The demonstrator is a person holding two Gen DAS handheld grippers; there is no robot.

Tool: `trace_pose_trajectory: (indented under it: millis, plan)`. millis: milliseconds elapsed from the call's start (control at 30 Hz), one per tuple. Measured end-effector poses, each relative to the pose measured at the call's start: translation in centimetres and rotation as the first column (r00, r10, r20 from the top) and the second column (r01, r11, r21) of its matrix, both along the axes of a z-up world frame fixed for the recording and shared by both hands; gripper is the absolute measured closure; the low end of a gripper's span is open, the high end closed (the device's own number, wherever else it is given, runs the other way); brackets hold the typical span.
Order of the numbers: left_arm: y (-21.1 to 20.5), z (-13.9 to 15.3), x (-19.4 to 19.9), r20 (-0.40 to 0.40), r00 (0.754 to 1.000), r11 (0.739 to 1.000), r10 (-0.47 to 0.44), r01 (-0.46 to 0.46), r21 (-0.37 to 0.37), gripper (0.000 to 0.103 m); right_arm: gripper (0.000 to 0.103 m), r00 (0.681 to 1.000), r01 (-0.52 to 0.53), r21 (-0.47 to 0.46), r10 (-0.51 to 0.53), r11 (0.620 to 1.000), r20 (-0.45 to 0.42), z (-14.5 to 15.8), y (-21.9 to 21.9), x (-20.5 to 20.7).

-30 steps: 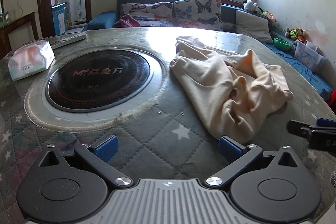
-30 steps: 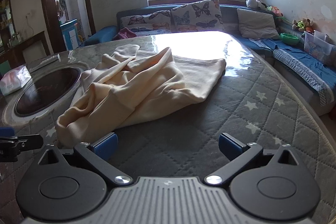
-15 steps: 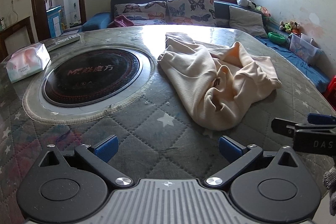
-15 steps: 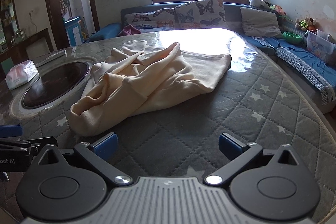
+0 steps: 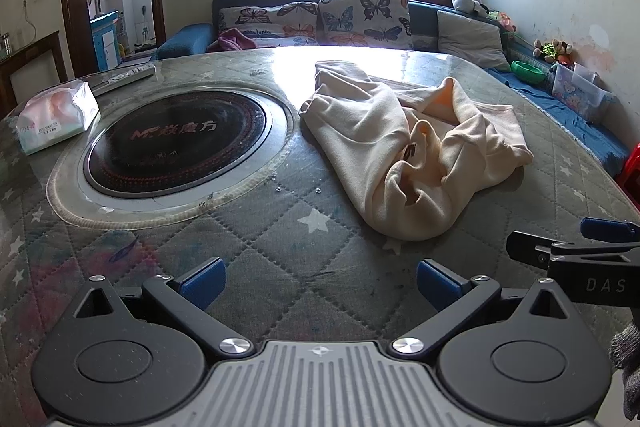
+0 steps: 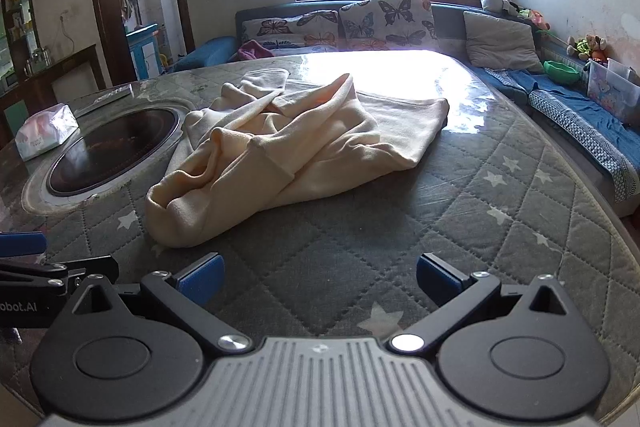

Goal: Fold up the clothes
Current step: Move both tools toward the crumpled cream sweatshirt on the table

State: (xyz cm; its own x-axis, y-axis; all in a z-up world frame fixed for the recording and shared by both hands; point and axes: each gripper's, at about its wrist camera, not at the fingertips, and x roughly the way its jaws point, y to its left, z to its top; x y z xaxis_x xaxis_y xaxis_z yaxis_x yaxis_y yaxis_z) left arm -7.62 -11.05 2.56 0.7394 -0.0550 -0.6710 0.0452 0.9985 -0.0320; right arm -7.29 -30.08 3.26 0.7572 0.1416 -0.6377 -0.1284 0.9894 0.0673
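A crumpled cream-yellow garment [image 5: 404, 143] [image 6: 288, 147] lies in a heap on the round quilted table [image 5: 280, 235] [image 6: 360, 247], right of the dark cooktop disc [image 5: 176, 143] [image 6: 112, 151]. My left gripper [image 5: 318, 283] hovers open over the table's near edge, short of the garment's nearest fold, with nothing between its blue pads. My right gripper [image 6: 318, 273] is open too, just in front of the heap and apart from it. Each gripper shows at the edge of the other's view, the right one [image 5: 576, 251] and the left one [image 6: 40, 267].
A tissue pack [image 5: 56, 117] [image 6: 44, 131] and a remote [image 5: 124, 77] lie at the table's far left. Behind the table runs a blue sofa with butterfly cushions [image 5: 320, 21] [image 6: 360, 23]. A clear storage box [image 6: 612, 91] and toys sit at the right wall.
Both grippers have drawn back from the garment toward the table's near edge and stayed open. The garment lies as before.
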Motion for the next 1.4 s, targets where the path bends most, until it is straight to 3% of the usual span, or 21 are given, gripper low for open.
trace_pose_trajectory:
  millis: [1400]
  plan:
    - [-0.94,-0.97,0.79,-0.047,0.999,1.0,-0.016,0.017,0.014,0.0,0.0,0.999,-0.015,-0.006,0.015,1.0,-0.04,-1.01,0.48,0.63]
